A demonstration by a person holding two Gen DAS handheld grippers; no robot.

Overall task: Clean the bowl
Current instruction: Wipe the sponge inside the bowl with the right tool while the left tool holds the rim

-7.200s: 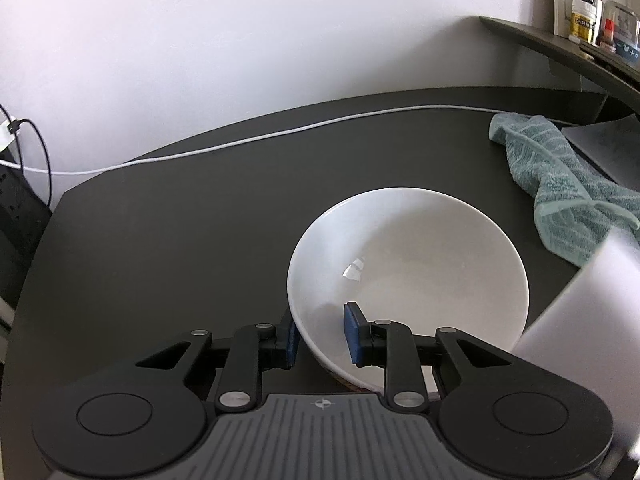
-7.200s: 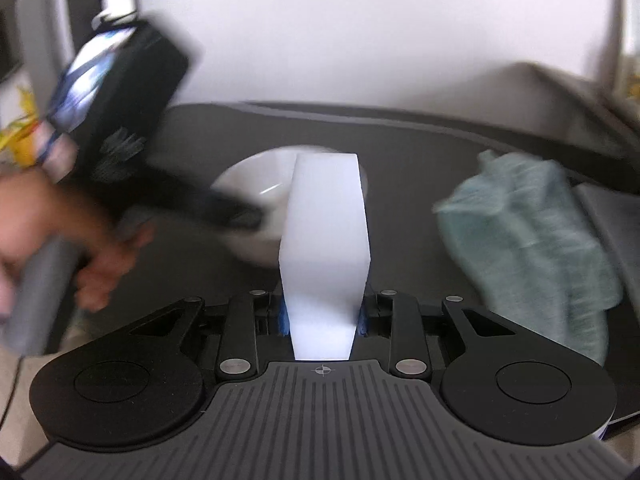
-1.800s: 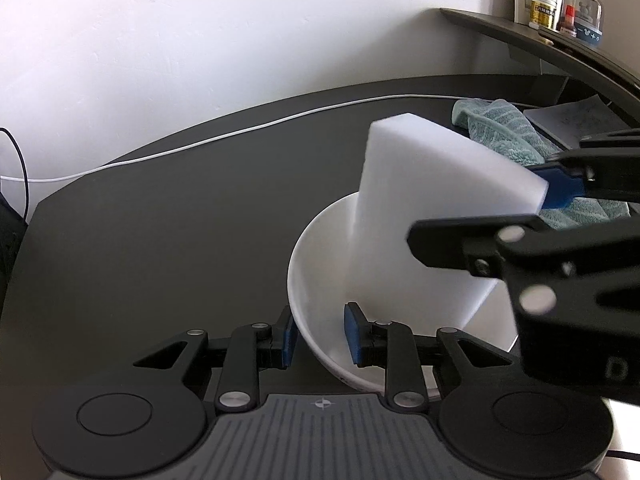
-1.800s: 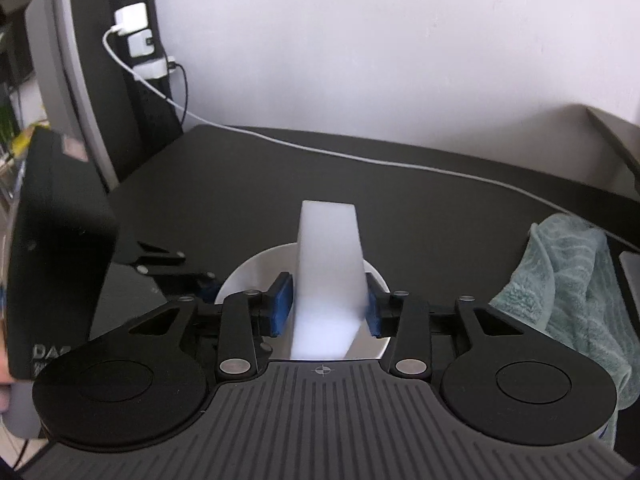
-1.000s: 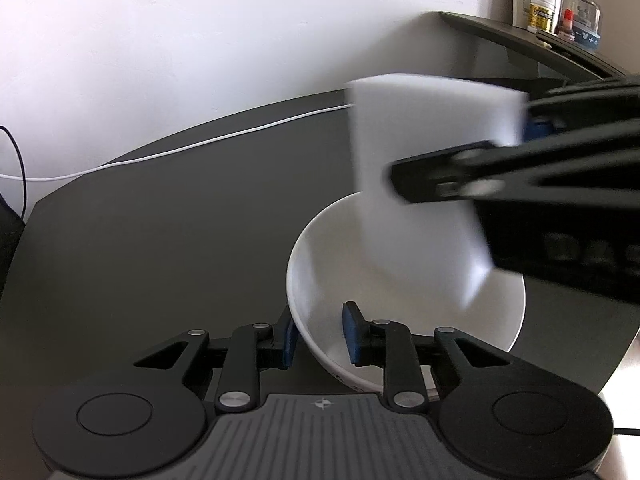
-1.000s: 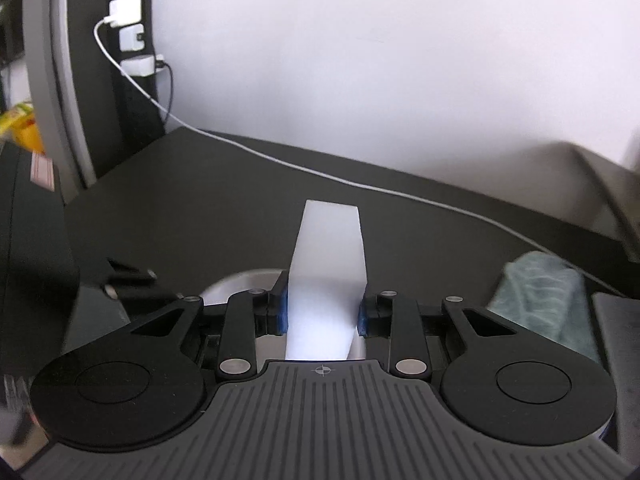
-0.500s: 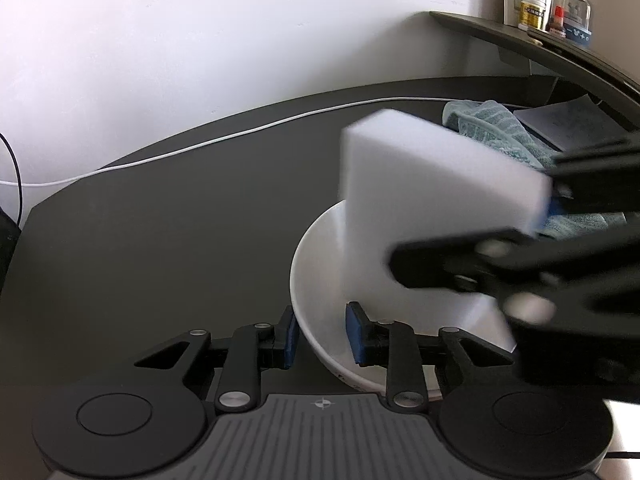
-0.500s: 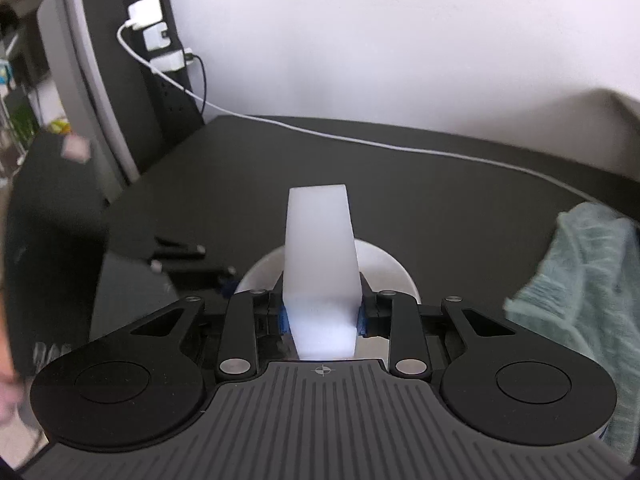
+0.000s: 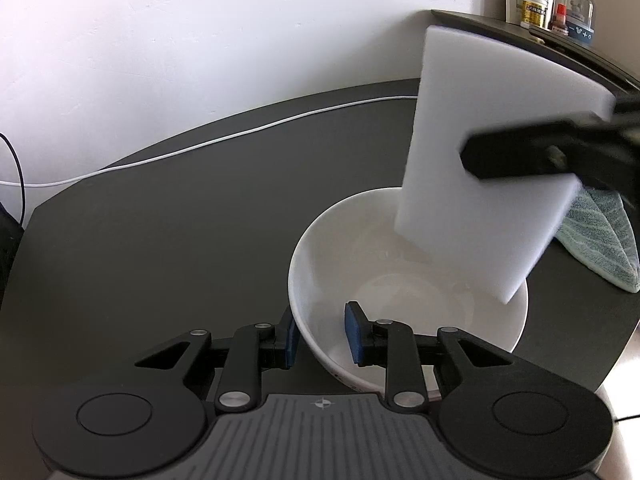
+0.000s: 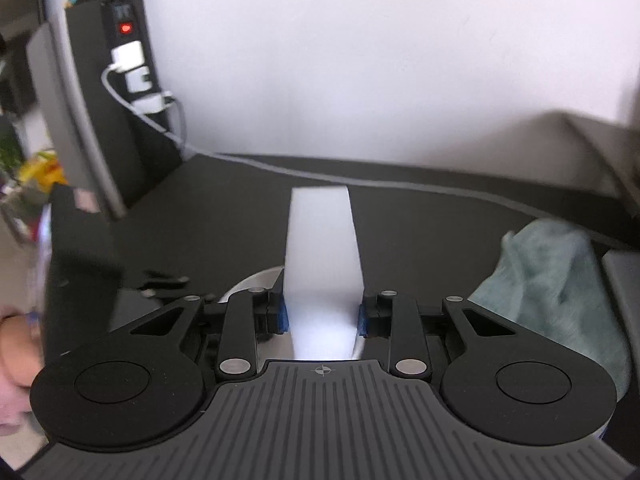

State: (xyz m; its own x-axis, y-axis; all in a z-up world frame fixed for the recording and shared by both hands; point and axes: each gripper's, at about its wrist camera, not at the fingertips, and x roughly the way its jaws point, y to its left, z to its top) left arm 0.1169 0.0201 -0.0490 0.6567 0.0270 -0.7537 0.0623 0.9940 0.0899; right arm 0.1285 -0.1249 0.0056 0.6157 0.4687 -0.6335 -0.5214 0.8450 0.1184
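We see the round white ceramic bowl (image 9: 404, 280) sitting near the front edge of the dark grey tabletop (image 9: 160, 220). Our left gripper (image 9: 320, 338) clamps its near rim, one blue pad inside, one outside. Our right gripper (image 10: 322, 316) is closed tight on a white rectangular foam sponge (image 9: 480, 160), whose lower corner dips into the bowl at its far side. A teal ribbed cloth (image 9: 596, 240) lies towards the right edge, a white cable (image 9: 240, 134) runs along the back edge, and a white wall (image 9: 200, 40) rises behind.

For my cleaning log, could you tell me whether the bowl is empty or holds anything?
Empty of contents: the white bowl shows only a bare glossy inside, with the white sponge dipping over its far rim.
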